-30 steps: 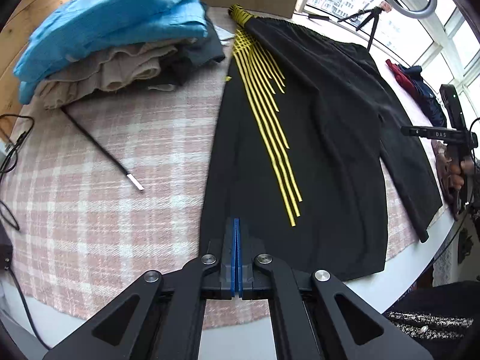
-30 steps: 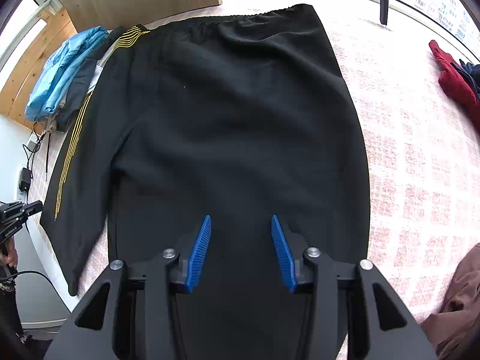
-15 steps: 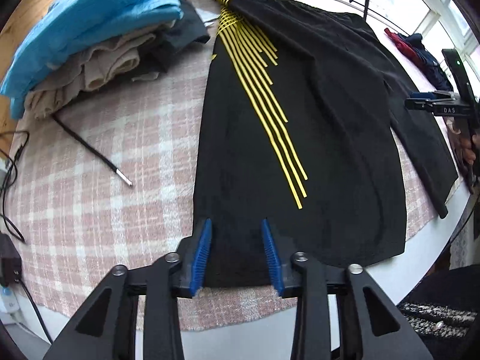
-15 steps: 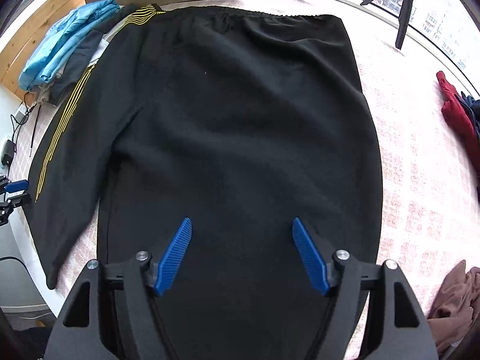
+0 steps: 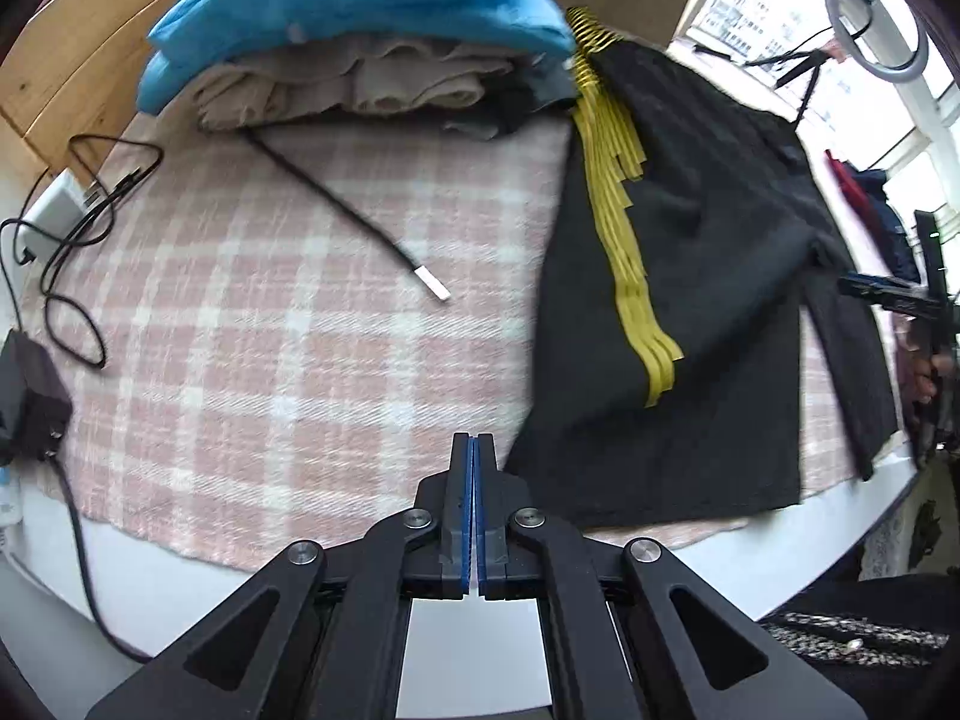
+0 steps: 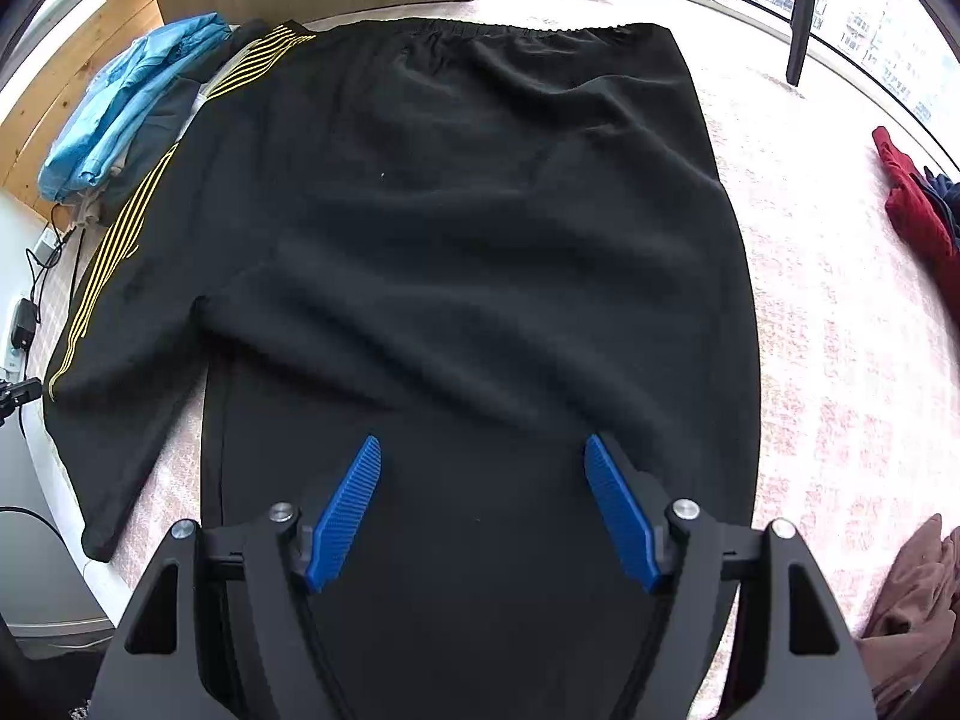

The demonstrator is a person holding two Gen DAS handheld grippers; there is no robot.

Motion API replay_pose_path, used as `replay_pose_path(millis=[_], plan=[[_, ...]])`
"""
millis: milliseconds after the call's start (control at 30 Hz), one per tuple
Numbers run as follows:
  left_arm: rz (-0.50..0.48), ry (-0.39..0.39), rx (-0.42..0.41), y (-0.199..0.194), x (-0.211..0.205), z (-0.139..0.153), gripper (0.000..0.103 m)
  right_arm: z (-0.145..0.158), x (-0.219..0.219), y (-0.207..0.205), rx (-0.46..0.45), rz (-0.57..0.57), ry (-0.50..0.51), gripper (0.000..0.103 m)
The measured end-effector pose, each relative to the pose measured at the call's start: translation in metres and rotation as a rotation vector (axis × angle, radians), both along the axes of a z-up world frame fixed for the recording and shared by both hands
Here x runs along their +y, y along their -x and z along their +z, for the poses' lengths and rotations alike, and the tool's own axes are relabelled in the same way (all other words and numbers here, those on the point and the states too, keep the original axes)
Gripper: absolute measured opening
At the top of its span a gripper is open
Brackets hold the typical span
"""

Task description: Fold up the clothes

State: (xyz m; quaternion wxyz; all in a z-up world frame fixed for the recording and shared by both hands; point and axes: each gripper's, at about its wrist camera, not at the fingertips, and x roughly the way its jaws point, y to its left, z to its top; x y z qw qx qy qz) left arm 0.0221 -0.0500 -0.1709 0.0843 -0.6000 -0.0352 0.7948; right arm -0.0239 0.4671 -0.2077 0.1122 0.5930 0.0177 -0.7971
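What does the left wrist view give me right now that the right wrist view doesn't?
Only the left wrist view: the left gripper, shut beside the hem corner with nothing visibly pinched; the loose drawstring on the plaid cloth; the ring light.

Only the right wrist view: the right gripper, open over the black shorts; their whole waistband; a brown garment.

Both: the shorts, their yellow stripes and the stacked folded clothes.
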Motion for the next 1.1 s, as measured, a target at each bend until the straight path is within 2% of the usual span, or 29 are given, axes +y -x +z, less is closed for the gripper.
replay_pose_path(millis=[100, 133, 167, 233, 267, 367, 433, 600, 800, 833, 867, 900, 1067, 1100], plan=[[0.014, 0.011, -0.003, 0.008, 0.002, 0.007, 0.0, 0.001, 0.005, -0.006, -0.018, -0.01, 0.003, 0.07], [-0.018, 0.009, 0.014, 0.016, 0.011, 0.011, 0.006, 0.002, 0.008, -0.008, -0.025, -0.023, 0.011, 0.07], [-0.051, 0.006, 0.031, 0.024, 0.02, 0.015, 0.02, 0.004, 0.012, -0.009, -0.028, -0.043, 0.024, 0.07], [-0.116, 0.002, 0.065, 0.041, 0.038, 0.024, 0.037, 0.013, 0.021, -0.011, -0.02, -0.086, 0.057, 0.067], [-0.149, 0.0, 0.082, 0.049, 0.047, 0.028, 0.037, 0.021, 0.022, -0.011, -0.004, -0.092, 0.074, 0.063], [-0.21, 0.033, 0.081, 0.086, 0.065, 0.019, 0.035, 0.059, 0.016, 0.001, 0.08, -0.065, 0.108, 0.063], [-0.216, 0.017, 0.05, 0.1, 0.073, 0.006, 0.034, 0.082, 0.011, 0.025, 0.123, -0.025, 0.135, 0.063], [-0.234, -0.034, 0.019, 0.117, 0.077, -0.012, 0.034, 0.107, -0.05, 0.146, 0.224, 0.126, 0.111, 0.064], [-0.202, -0.071, 0.032, 0.13, 0.074, -0.016, 0.032, 0.054, -0.153, 0.279, 0.188, 0.282, 0.056, 0.064], [-0.197, -0.085, 0.03, 0.131, 0.072, -0.017, 0.022, 0.043, -0.174, 0.301, 0.18, 0.301, 0.047, 0.064], [-0.199, -0.105, 0.024, 0.131, 0.072, -0.019, 0.008, 0.031, -0.195, 0.323, 0.173, 0.321, 0.039, 0.064], [-0.203, -0.129, 0.019, 0.13, 0.071, -0.019, 0.003, 0.023, -0.21, 0.338, 0.163, 0.348, 0.036, 0.064], [-0.204, -0.179, 0.031, 0.134, 0.074, -0.029, 0.001, -0.001, -0.242, 0.346, 0.124, 0.478, 0.012, 0.064], [-0.202, -0.187, 0.032, 0.134, 0.071, -0.029, 0.001, 0.0, -0.243, 0.343, 0.137, 0.489, -0.003, 0.061]])
